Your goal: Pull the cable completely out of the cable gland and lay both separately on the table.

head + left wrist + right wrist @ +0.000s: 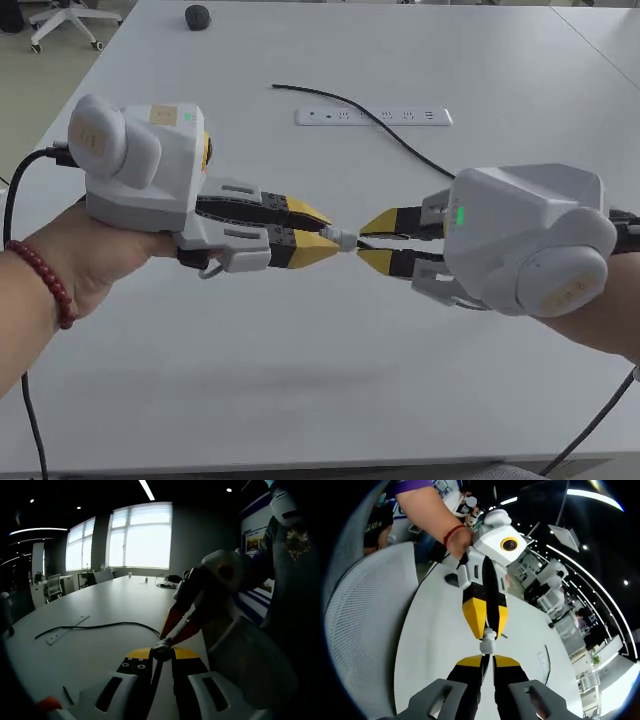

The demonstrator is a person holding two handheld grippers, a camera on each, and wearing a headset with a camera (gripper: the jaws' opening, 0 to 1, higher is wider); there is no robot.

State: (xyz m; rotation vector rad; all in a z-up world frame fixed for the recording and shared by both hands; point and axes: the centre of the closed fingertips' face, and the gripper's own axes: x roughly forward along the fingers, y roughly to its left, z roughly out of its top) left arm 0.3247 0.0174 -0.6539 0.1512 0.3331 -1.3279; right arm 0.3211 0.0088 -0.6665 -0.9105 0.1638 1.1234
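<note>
A small white cable gland (345, 240) hangs in the air above the white table (300, 350), between the two grippers' yellow tips. The left gripper (332, 238) comes in from the left and is shut on the gland (162, 650). Facing it from the right, the right gripper (362, 241) is shut at the gland's other end (488, 642), where the cable seems to come out. The thin black cable (380, 122) lies across the table and runs behind the right gripper's body. In the left gripper view the cable (100, 626) leads up to the tips.
A white power strip (375, 117) lies flat at the back of the table, under the cable. A dark rounded object (197, 16) sits near the far edge. An office chair (65, 20) stands beyond the far left corner. A mesh chair (360, 630) is close by.
</note>
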